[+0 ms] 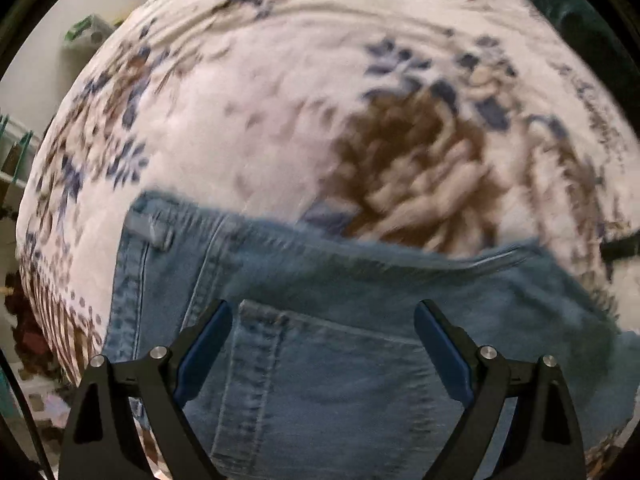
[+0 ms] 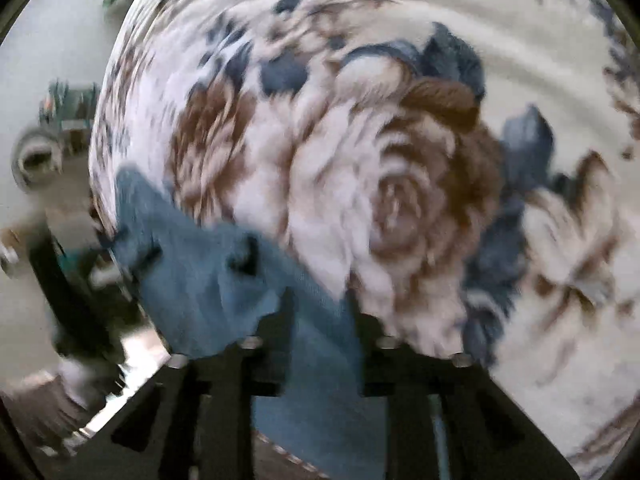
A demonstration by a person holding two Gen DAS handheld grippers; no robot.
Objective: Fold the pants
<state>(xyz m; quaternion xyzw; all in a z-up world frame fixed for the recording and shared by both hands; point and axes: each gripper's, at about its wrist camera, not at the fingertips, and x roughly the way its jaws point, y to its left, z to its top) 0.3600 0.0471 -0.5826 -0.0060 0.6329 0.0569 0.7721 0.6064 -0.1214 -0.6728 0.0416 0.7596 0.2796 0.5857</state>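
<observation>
Light blue jeans (image 1: 352, 364) lie on a bed with a floral spread (image 1: 260, 120), back pocket (image 1: 320, 368) facing up and waistband toward the far side. My left gripper (image 1: 324, 308) hovers over the pocket, pointing steeply down. It is open wide, blue pads showing, with nothing pinched. In the blurred right wrist view an end of the jeans (image 2: 192, 264) lies at the lower left of the spread (image 2: 400, 184). My right gripper (image 2: 320, 304) stands partly open above it, denim showing in the gap between its fingers, and appears to grip nothing.
The bed's left edge drops to a cluttered floor (image 1: 36, 360). A green and white package (image 1: 86, 34) sits by the wall beyond the bed. Something dark green (image 1: 580, 12) lies at the far right corner. A dark blurred shape (image 2: 72, 288) hangs off the bed's left side.
</observation>
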